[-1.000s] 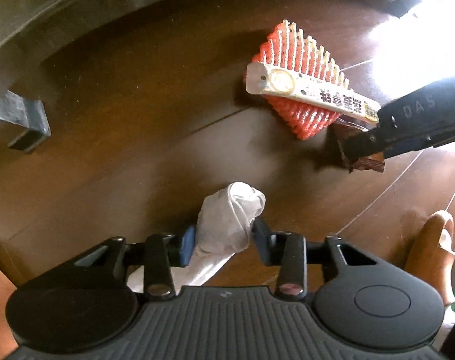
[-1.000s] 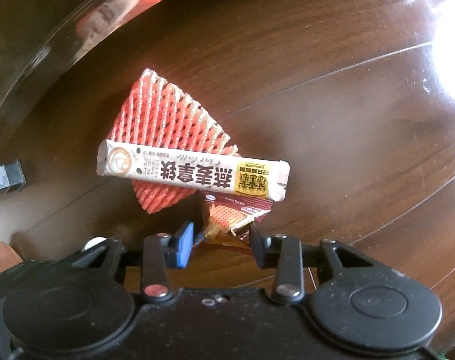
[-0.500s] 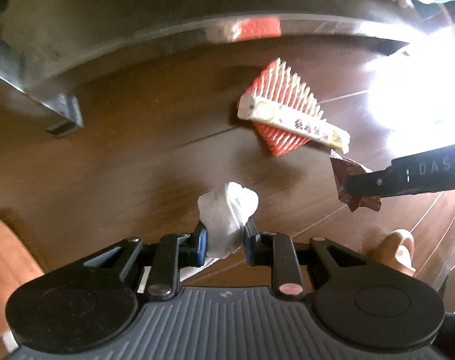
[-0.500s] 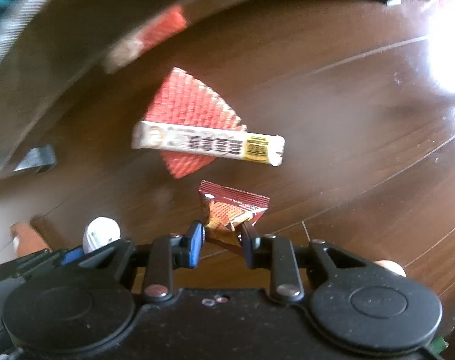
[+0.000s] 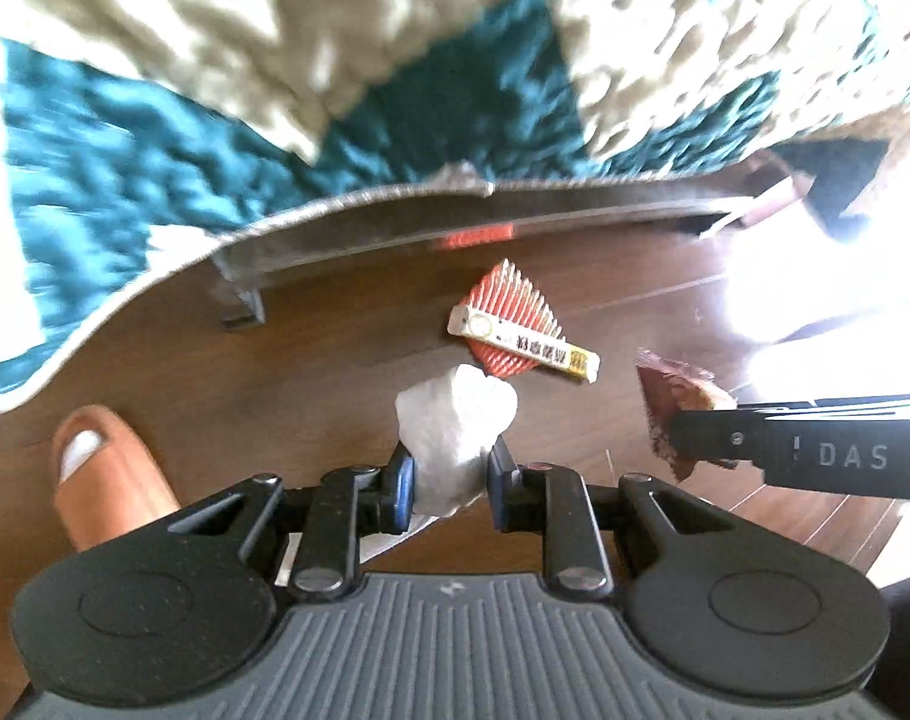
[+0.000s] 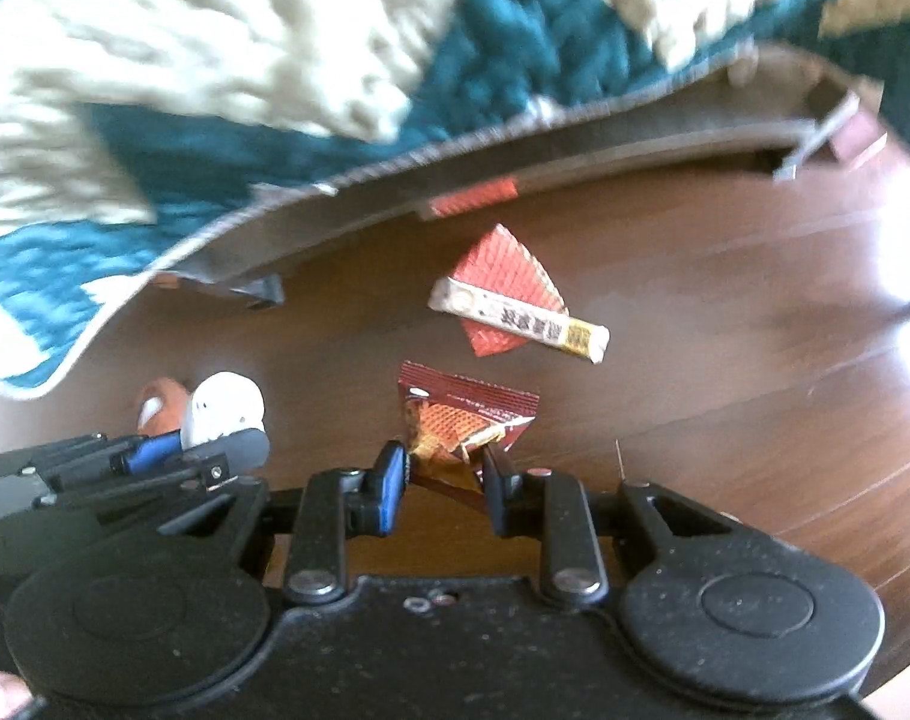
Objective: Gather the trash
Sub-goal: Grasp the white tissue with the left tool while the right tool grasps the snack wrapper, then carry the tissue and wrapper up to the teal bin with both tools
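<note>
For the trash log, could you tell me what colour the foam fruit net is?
Red-orange foam fruit net, clearest in the left wrist view.

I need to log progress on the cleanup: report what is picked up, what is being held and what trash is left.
Nothing visibly binned; no bin shows. In hand: the left gripper is shut on a crumpled white tissue, and the right gripper is shut on a red-brown snack wrapper. Left on the wooden floor: a red foam net with a white stick packet lying across it.
</note>
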Motion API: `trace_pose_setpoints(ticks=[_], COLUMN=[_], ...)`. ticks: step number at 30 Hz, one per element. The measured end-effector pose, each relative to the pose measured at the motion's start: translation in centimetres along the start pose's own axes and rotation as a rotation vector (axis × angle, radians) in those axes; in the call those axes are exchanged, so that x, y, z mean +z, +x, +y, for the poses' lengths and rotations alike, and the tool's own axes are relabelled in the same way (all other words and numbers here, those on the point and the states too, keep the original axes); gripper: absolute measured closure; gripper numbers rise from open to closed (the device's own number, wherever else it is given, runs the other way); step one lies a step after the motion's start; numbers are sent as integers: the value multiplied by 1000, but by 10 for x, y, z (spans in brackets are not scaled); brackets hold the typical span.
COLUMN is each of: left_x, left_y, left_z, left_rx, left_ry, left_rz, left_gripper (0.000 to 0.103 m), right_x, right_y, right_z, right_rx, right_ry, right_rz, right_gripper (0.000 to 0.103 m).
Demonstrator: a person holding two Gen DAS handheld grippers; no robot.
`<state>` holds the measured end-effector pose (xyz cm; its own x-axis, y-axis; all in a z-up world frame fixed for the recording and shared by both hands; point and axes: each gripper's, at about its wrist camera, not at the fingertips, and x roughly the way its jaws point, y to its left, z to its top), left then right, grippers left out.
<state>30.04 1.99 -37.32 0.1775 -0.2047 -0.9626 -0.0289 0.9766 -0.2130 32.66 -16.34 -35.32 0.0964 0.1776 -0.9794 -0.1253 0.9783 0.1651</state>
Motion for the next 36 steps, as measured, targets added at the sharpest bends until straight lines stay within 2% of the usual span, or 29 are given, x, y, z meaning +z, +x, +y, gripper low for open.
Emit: trace_pose_setpoints(ticks=[10,19,28,36], left_x=[-23,-25,-12,10], left_y=[-116,-218,-299,-366], left_z=[-21,-37,-50,-62], left_rx=[7,1,-28,-58], left_ry=[-16,-6,-2,34], left_rz=[-181,-358,-517,-671], left_gripper=[80,80,80,80], right_x=[-24,-44,-48,-36], right_y=[-121,-214,-295,-350], right_z=[44,75,94,107], right_rx=[46,70,80,64], right_ry=[-151,-275,-367,-441], right_rz=[-188,-363,-535,-662], right_gripper=[77,77,77,77])
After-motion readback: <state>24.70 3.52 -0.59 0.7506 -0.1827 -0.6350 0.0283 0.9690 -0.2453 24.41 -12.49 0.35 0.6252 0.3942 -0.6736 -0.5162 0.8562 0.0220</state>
